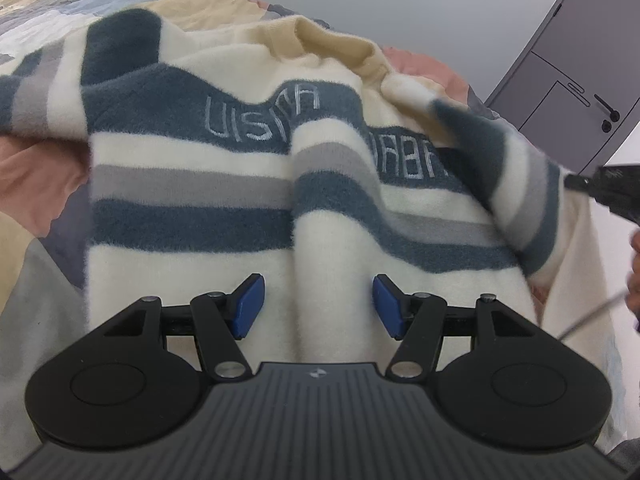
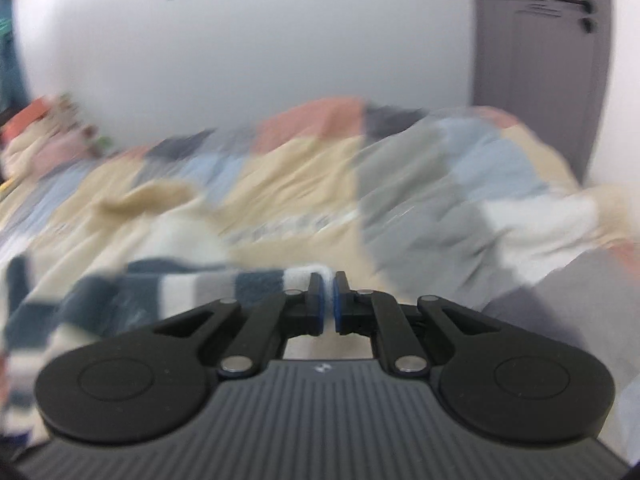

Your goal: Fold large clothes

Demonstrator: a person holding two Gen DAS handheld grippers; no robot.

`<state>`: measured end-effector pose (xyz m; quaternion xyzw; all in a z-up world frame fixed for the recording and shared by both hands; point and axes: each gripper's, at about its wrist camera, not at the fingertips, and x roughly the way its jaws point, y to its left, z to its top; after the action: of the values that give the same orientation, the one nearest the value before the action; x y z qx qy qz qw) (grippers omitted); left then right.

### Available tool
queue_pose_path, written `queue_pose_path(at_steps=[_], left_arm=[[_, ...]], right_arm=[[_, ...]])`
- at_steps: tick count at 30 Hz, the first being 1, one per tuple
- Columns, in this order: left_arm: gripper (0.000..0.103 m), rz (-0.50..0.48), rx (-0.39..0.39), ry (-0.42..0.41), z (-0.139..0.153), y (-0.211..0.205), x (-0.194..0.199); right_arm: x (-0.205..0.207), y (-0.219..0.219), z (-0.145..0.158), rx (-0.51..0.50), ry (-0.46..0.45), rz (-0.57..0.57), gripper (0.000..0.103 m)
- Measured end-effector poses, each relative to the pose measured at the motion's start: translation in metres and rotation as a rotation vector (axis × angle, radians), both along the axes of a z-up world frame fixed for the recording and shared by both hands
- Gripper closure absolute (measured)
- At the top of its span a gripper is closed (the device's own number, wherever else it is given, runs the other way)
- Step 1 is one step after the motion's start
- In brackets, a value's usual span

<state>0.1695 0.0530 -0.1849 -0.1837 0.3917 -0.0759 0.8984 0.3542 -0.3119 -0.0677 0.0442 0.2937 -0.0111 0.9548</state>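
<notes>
Right wrist | patchwork quilt (image 2: 400,168) | white wall (image 2: 280,40) | grey door (image 2: 540,60)

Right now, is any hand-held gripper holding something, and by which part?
Right hand-held gripper pinches the striped sweater by a sleeve's cuff end; left hand-held gripper is open, holding nothing.

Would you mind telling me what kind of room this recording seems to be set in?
Most likely a home bedroom. A striped fleece sweater lies spread on a bed covered by a patchwork quilt, with what may be a pillow at its head, and a grey door with a lever handle stands in the plain wall.
</notes>
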Motion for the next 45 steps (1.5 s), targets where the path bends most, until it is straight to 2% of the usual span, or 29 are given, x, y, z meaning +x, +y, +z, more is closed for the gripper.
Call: queue_pose_path(at_steps=[2, 4, 12, 15, 21, 23, 25, 26, 28, 31, 37, 40, 43, 45], left_arm=[[0.037, 0.008, -0.005, -0.001, 0.0, 0.0, 0.0], [0.037, 0.012, -0.01, -0.001, 0.0, 0.0, 0.0], [0.038, 0.028, -0.046, 0.003, -0.004, 0.001, 0.009], [0.037, 0.035, -0.06, 0.004, -0.007, 0.002, 0.017], [0.037, 0.04, -0.071, 0.004, -0.009, 0.003, 0.02], [0.037, 0.043, -0.08, 0.007, -0.009, 0.004, 0.021], [0.037, 0.045, -0.093, 0.008, -0.007, 0.005, 0.019], [0.037, 0.043, -0.098, 0.003, -0.006, 0.006, 0.018], [0.038, 0.052, -0.112, -0.013, -0.003, 0.007, 0.012], [0.038, 0.064, -0.176, -0.046, 0.005, 0.012, 0.001], [0.038, 0.075, -0.173, -0.068, 0.014, 0.015, -0.019], [0.038, 0.084, -0.216, -0.06, 0.016, 0.021, -0.028], [0.038, 0.099, -0.24, -0.06, 0.018, 0.026, -0.037], [0.038, 0.108, -0.249, -0.058, 0.018, 0.03, -0.04]], right_arm=[[0.021, -0.005, -0.009, -0.102, -0.03, -0.041, 0.095], [0.039, -0.012, -0.025, -0.143, -0.026, -0.067, 0.095], [0.076, -0.058, -0.104, -0.027, 0.091, -0.149, 0.093], [0.08, -0.059, -0.114, -0.011, 0.076, -0.158, 0.093], [0.074, -0.061, -0.103, 0.022, 0.072, -0.176, 0.09], [0.066, -0.065, -0.097, 0.04, 0.07, -0.199, 0.071], [0.052, -0.067, -0.087, 0.061, 0.065, -0.208, 0.058], [0.044, -0.068, -0.082, 0.072, 0.064, -0.206, 0.056], [0.029, -0.069, -0.071, 0.094, 0.069, -0.208, 0.056], [0.005, -0.064, -0.056, 0.095, 0.084, -0.204, 0.056], [-0.053, -0.045, -0.033, 0.07, 0.088, -0.113, 0.056], [-0.068, -0.034, -0.034, 0.076, 0.15, -0.045, 0.056], [-0.072, -0.02, -0.045, 0.013, 0.233, -0.043, 0.042], [-0.07, -0.014, -0.051, -0.003, 0.274, -0.028, 0.042]])
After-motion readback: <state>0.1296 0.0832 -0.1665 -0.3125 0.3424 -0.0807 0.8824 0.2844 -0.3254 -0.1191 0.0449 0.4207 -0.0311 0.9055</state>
